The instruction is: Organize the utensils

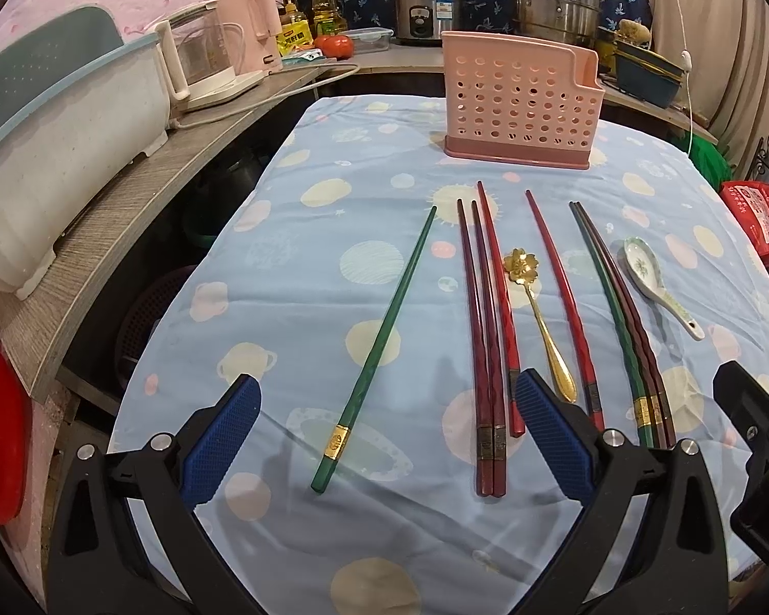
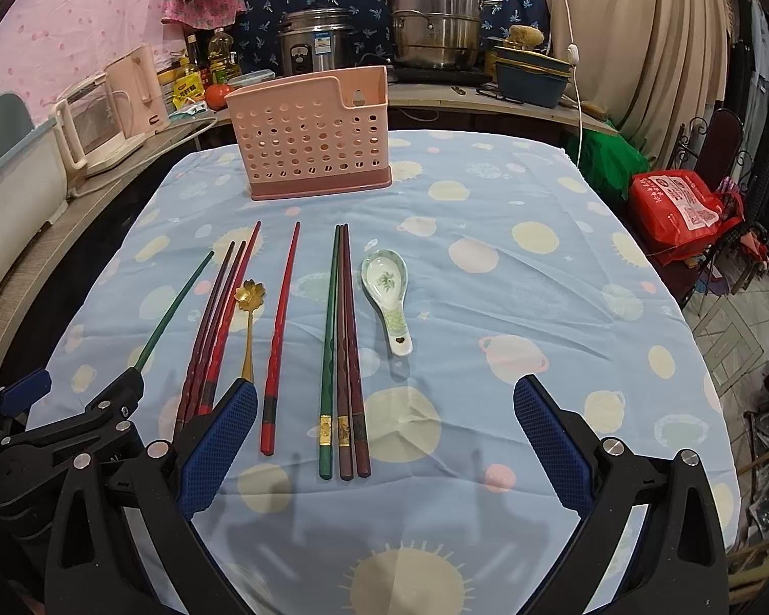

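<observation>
Both wide-open, empty: left gripper [image 1: 384, 435], right gripper [image 2: 384, 435]; risk: close-packed chopsticks [image 2: 344, 353] mid-frame roll or cross when pinched singly.

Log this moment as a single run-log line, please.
phase: start | left gripper: open, empty | right gripper: open, empty | chopsticks, spoons: on tablecloth | pink holder: upright
</observation>
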A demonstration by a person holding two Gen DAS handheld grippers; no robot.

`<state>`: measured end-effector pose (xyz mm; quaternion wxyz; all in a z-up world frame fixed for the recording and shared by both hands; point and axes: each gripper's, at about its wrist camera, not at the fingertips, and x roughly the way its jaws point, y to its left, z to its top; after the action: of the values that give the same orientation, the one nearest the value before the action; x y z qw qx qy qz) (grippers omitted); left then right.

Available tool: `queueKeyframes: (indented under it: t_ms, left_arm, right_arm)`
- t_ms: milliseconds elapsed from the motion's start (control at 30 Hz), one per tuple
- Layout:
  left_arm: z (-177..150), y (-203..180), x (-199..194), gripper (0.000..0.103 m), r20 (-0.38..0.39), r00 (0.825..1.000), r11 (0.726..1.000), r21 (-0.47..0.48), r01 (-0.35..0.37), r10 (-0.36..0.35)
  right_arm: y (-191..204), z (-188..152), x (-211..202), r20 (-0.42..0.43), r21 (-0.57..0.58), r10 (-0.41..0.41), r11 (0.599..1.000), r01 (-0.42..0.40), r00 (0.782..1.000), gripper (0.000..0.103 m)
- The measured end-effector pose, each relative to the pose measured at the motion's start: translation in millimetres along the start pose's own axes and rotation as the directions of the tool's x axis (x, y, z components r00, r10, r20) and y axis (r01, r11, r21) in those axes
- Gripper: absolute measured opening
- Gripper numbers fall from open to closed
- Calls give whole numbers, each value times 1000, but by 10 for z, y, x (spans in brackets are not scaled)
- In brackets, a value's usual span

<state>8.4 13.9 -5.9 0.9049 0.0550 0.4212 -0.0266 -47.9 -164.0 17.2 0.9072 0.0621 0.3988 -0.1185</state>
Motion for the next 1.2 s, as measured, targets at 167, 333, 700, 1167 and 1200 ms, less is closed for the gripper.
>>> queueKeyframes:
  t_ms: [167,333,700,1167,1200]
  left_arm:
    - [-5,31,27,95,-7,1000,1000,-8,3,-3]
    - [17,145,84,95,-13,1000,1000,-28,-3,2]
    - [59,398,371,95,-55,998,997,-71,-30,26]
    - [124,397,657,94,-80,997,999,-49,-6,2]
    - [129,396,670,93,-81,997,999,-48,-2,-2]
  right_arm:
    - [1,-1,5,0,0,-1,1000,1,1000,96]
    - [-11,-5,40,-7,2,-5,1000,5,1000,96]
    - [-97,59,249,-30,11,-20,1000,20,999,96]
    - [-258,292,620,-47,49,-34,998,36,998,96]
    - [-256,314,646,-46,50,-34,998,37,998,96]
